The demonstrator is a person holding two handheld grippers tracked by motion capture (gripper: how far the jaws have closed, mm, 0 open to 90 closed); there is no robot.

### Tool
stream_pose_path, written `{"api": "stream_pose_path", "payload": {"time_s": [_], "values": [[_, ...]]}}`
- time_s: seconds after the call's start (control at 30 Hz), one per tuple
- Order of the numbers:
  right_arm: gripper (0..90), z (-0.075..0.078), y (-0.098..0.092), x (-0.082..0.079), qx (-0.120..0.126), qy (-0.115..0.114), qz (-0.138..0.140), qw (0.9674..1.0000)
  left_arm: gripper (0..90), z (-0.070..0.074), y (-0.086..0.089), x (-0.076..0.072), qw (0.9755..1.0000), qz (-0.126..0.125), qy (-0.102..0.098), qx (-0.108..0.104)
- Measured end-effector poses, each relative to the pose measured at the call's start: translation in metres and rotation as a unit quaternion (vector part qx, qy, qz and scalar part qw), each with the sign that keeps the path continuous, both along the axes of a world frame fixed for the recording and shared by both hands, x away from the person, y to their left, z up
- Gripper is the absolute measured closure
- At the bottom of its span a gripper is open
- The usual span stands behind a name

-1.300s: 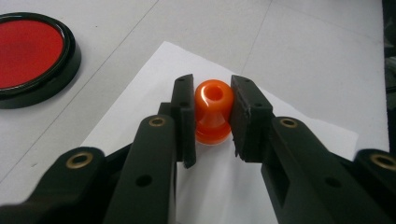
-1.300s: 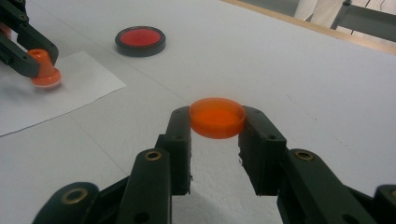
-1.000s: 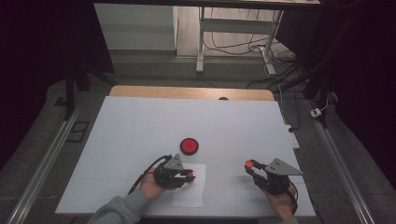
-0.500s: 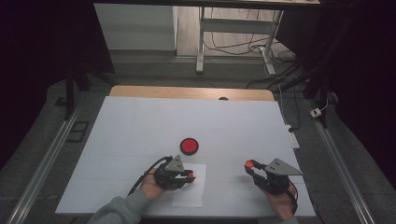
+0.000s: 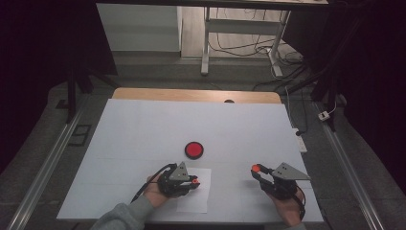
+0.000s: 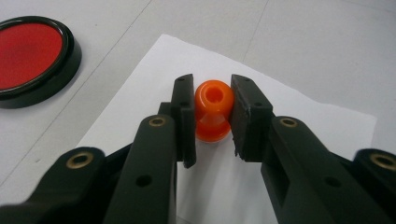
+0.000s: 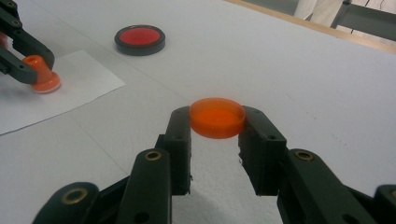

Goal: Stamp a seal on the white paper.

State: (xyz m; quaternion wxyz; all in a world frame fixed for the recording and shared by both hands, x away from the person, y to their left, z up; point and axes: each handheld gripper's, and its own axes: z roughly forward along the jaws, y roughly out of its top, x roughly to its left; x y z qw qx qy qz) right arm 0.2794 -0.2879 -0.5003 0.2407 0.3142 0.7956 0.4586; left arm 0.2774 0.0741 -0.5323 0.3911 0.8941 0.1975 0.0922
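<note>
White board (image 5: 143, 129) covers the table in the high view, matte and flat, with a bare wooden strip (image 5: 191, 94) along its far edge. Landmark: the sheet of paper (image 5: 198, 201) lying near the board's near edge. The left gripper (image 5: 194, 181) sits over the paper's left part; the right gripper (image 5: 256, 168) is well to the right of the paper, with open board all around it. A round red disc with a black rim (image 5: 194, 150) lies just beyond the paper's far edge.

Left gripper view: the left gripper (image 6: 212, 109) has its jaws clamped on an orange stamp (image 6: 213, 110), a smooth plastic piece with a rounded top and a hole in it, standing upright on the paper (image 6: 303, 126). The disc (image 6: 32, 56) lies beyond the paper's left corner.

Right gripper view: the right gripper (image 7: 217, 119) has its jaws closed on an orange cap (image 7: 217, 116), a shallow, translucent round, held level above the board, right of the paper (image 7: 70, 88).
</note>
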Motion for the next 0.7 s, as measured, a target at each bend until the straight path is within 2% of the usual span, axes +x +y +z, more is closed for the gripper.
{"api": "stream_pose_path", "payload": {"time_s": [0.4,0.7], "values": [[64.7,0.0006,0.0004,-0.0013,-0.001,-0.002,-0.002,1.0000,72.8,-0.0038,0.0014,-0.0028,0.9999,0.009,-0.005,-0.014],[64.7,0.0007,0.0003,-0.0014,0.000,-0.002,-0.003,1.0000,72.9,-0.0046,0.0020,-0.0031,0.9998,0.008,-0.008,-0.015]]}}
